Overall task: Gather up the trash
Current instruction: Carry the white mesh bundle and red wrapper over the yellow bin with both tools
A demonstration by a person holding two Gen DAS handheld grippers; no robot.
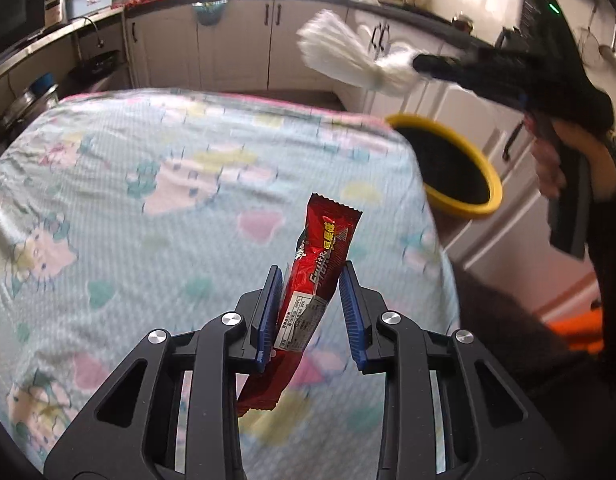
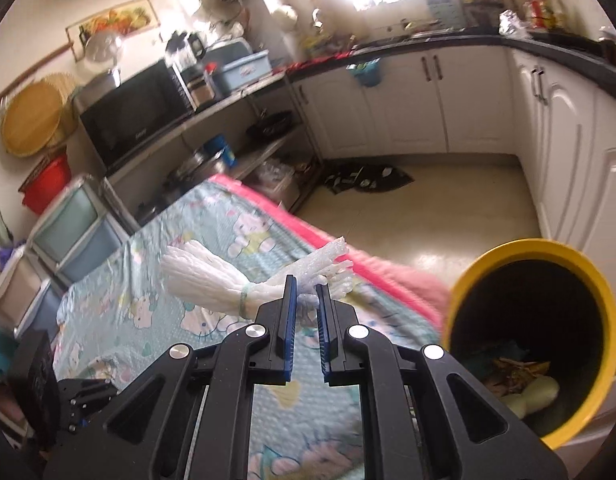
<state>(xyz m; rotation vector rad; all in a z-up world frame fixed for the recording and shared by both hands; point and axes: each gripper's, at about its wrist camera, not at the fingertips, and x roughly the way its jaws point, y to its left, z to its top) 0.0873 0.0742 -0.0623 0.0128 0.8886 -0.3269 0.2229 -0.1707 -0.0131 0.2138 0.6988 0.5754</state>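
Both pieces lifted, neither binned. Left gripper clamps red wrapper; right gripper pinches white plastic bundle. Yellow bin, at 3 o'clock, already holds scraps. 2 drops remain.

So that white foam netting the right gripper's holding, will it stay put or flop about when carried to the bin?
Probably floppy: the white foam netting fans out loosely past the right gripper. It looks very light, so it may sway. The pinch is near one end, so it could slip before the yellow bin.
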